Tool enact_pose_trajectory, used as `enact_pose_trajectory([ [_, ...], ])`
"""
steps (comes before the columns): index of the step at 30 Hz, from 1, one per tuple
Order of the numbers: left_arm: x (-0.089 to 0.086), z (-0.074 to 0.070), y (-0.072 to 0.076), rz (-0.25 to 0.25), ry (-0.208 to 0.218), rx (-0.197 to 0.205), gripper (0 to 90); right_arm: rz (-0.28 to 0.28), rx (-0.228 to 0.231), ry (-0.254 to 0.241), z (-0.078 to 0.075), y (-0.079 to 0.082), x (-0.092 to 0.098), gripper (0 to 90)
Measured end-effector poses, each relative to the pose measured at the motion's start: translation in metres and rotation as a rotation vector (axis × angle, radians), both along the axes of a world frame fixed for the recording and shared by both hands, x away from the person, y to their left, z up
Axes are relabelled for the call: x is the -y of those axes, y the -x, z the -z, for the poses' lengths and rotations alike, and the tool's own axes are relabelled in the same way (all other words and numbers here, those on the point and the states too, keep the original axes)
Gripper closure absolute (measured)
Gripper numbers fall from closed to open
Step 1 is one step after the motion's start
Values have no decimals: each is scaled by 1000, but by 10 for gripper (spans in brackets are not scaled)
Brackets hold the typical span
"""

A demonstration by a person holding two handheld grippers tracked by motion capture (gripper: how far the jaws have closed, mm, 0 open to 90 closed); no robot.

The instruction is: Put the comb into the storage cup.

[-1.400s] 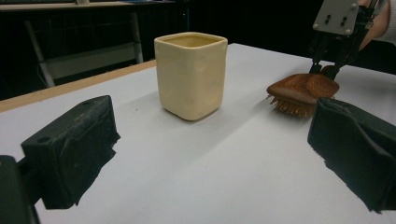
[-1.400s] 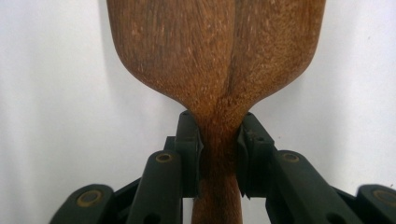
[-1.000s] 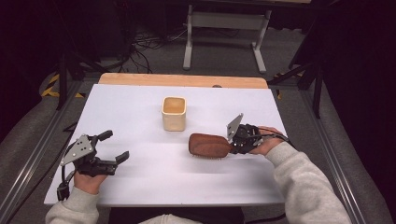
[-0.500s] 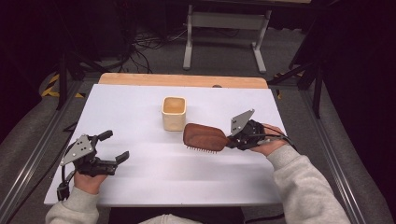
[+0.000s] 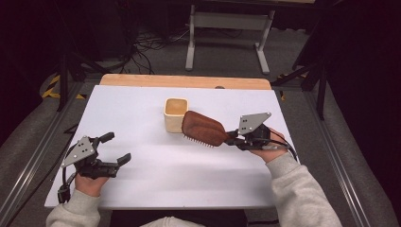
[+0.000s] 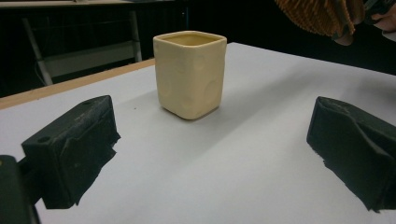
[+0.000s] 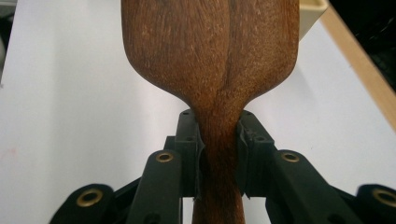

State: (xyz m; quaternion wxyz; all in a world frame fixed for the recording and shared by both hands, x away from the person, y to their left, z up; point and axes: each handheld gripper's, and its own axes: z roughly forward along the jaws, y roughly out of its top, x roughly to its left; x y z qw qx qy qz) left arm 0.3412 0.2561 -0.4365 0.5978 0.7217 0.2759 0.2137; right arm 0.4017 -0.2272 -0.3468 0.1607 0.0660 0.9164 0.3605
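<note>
A brown wooden hairbrush (image 5: 203,128) hangs above the white table, bristles down, its head close beside the cream square cup (image 5: 175,114). My right gripper (image 5: 232,137) is shut on the brush's handle; in the right gripper view the two pads (image 7: 192,144) squeeze the narrow neck of the hairbrush (image 7: 210,56). At the table's front left my left gripper (image 5: 116,149) rests open with nothing between its fingers. The left gripper view looks across the table at the cup (image 6: 189,72), with the brush's bristles (image 6: 322,16) at the top right.
The white table top (image 5: 156,175) has a wooden strip (image 5: 184,81) along its far edge. Beyond it stand a metal frame (image 5: 227,33) and cables on a dark floor. Metal rails run along both sides of the table.
My right gripper has lifted the hairbrush off the table and carried it up and left toward the cup. The left gripper has stayed in place.
</note>
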Motion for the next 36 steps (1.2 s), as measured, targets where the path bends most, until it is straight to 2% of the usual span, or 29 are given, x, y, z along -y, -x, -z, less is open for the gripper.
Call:
enact_pose_trajectory([
  [3,1,0,0,3,5,-4,28,5,24,-48,-2,4,-2,731],
  [4,0,0,0,8,3,-2,28,21,45,-64,-2,7,-4,731],
  [6,0,0,0,9,15,-2,28,36,62,-90,-1,9,-5,731],
  [7,0,0,0,12,19,-1,28,52,68,-118,0,10,-6,731],
  [10,0,0,0,12,19,0,29,78,80,-170,4,12,-8,730],
  [14,0,0,-1,14,15,-8,31,89,87,-198,6,15,-12,730],
  [19,2,1,-1,27,24,-12,33,99,82,-274,12,19,-21,731],
  [28,4,-2,-3,41,40,-26,32,103,80,-342,27,24,-36,730],
  [29,6,-3,-5,68,44,-38,7,109,77,-350,29,24,-38,731],
  [30,6,-3,-5,68,44,-38,1,111,73,-358,31,24,-39,731],
  [31,8,-4,-6,97,53,-49,1,110,66,-364,33,24,-39,730],
  [33,11,-7,-6,103,33,-44,1,112,62,-377,37,24,-41,730],
  [35,14,-10,-6,109,21,-38,2,112,65,-362,38,25,-43,730],
  [36,16,-12,-7,119,28,-39,2,112,66,-360,38,25,-43,730],
])
